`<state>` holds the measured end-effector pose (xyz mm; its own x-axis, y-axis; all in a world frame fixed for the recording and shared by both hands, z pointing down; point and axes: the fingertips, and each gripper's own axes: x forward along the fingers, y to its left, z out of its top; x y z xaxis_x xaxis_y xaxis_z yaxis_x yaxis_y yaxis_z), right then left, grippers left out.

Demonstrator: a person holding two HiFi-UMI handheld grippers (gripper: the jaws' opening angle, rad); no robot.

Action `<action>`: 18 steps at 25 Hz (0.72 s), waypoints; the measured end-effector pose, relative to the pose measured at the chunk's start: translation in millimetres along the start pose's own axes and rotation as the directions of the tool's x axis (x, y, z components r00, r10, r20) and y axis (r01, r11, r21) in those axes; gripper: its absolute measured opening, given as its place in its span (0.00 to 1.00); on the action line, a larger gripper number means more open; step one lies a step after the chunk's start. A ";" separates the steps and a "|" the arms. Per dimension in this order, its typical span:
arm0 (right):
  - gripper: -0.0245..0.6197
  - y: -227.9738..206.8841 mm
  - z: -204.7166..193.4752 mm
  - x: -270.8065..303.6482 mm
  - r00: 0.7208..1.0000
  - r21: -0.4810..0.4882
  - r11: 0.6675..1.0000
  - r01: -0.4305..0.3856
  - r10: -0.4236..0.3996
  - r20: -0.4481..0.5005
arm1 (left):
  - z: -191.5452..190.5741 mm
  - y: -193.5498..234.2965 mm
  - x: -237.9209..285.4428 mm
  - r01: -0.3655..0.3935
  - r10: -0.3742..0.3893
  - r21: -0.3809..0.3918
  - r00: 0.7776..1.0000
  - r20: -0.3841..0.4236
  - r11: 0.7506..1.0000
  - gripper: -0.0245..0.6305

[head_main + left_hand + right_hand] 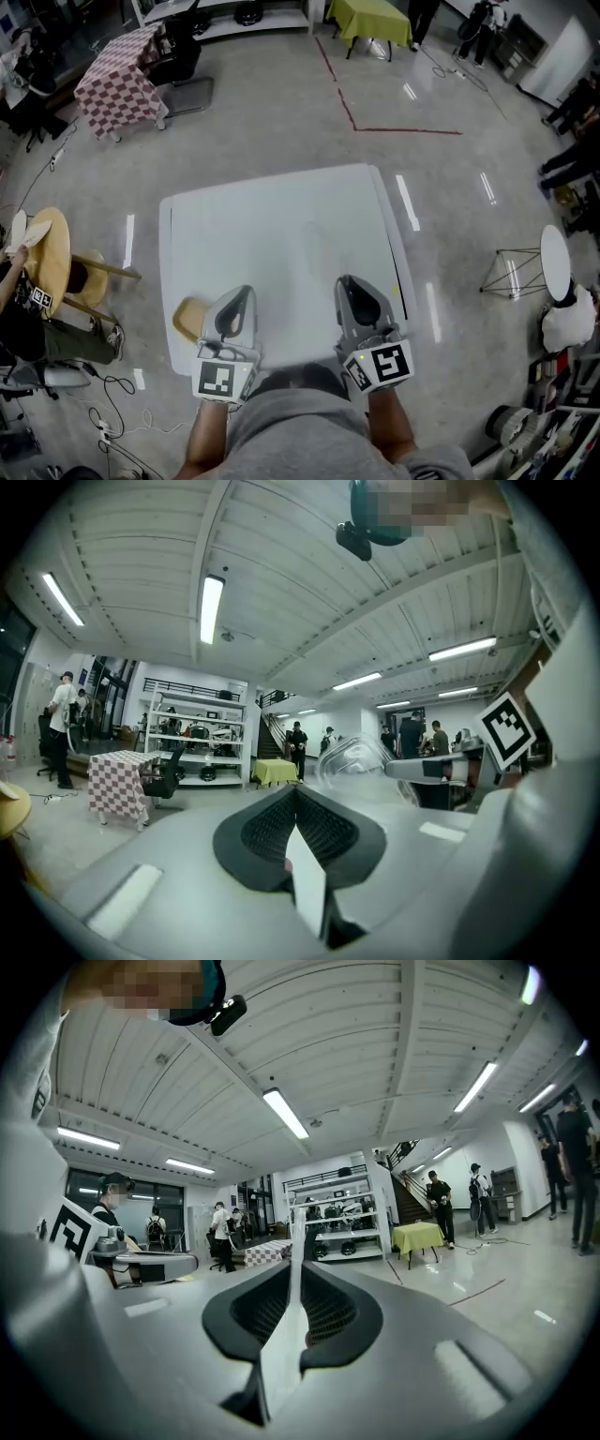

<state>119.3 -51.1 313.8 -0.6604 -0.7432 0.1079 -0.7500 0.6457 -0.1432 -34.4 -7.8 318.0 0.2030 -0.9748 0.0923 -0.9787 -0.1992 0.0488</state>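
left gripper (242,296): jaws pressed together, empty, over table (281,216) near edge, just beside tan piece (190,320) by near left corner. right gripper (352,287): jaws together, empty, near edge.

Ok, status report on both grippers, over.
Left gripper shut, empty, over the near edge of the white table. Right gripper shut, empty, alongside. Tan rounded thing at the table's left edge, beside left gripper.
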 end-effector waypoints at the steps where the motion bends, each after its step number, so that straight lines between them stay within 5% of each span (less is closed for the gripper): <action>1: 0.09 -6.6 0.5 -2.5 1.000 0.003 1.000 0.012 -0.012 0.000 | 0.1 -5.2 4.8 0.012 -0.012 0.000 1.000 -0.002 1.000 0.05; 18: 0.09 -136.8 -27.7 -29.5 0.986 0.077 0.985 0.157 -0.152 -0.063 | -37.9 -96.2 109.7 0.165 -0.165 -0.014 0.983 -0.081 0.986 0.05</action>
<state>240.4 -112.7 357.5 -0.5395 -0.8201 0.1906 -0.8392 0.5056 -0.2002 83.1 -91.7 361.1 0.3638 -0.9170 0.1636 -0.9314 -0.3558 0.0769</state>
